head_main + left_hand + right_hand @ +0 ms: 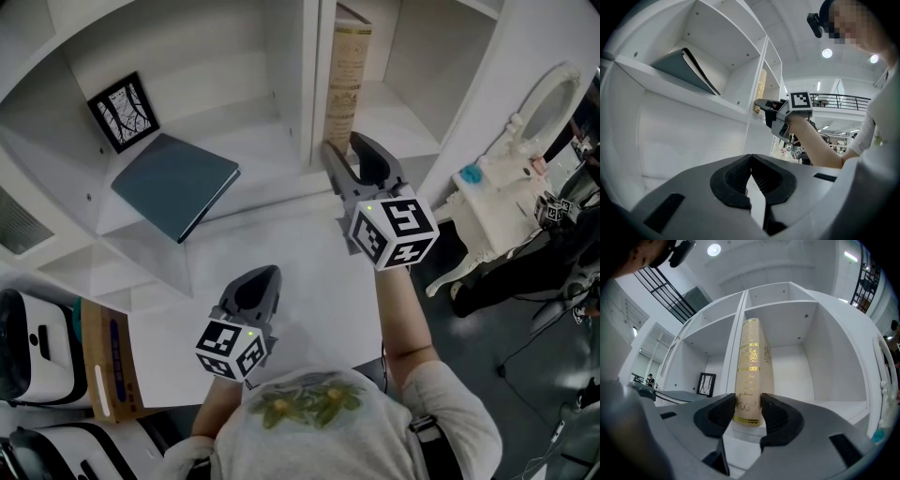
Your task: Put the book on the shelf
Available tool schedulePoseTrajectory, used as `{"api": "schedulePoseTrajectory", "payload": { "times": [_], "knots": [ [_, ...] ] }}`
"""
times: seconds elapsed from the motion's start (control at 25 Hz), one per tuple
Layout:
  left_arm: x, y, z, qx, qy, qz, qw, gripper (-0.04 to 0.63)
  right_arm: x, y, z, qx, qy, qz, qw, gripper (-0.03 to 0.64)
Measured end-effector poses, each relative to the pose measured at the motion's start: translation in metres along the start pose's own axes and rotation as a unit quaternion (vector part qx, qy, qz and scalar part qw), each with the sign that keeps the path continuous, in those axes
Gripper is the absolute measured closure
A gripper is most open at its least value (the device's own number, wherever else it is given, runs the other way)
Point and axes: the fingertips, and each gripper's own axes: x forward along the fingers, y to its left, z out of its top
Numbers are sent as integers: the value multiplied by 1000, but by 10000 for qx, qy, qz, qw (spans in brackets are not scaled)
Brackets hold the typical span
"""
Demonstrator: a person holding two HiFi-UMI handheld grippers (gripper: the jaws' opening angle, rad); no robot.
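Book (751, 371): stands up in the right box of the shelf (412, 122), by its left wall.
Right gripper (748, 409): jaws pinch the book's bottom end.
Left gripper (751, 161): jaws pressed together, holding nothing.
Left to do: probably just letting go.

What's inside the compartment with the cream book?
Only the cream book, upright beside the left divider, with the right gripper shut on its spine. The book hides the corner behind it.
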Motion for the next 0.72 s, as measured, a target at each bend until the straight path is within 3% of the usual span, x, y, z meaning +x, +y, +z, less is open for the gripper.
{"api": "schedulePoseTrajectory", "payload": {
  "times": [0.48,0.72],
  "knots": [
    [-1,-2,2,12,-33,10,10000,568,0,0,-1,-36,-24,-67,10000,422],
    [-7,5,2,-13,-45,124,9999,568,-20,-2,-14,404,-157,-282,9987,422]
  ]
}}
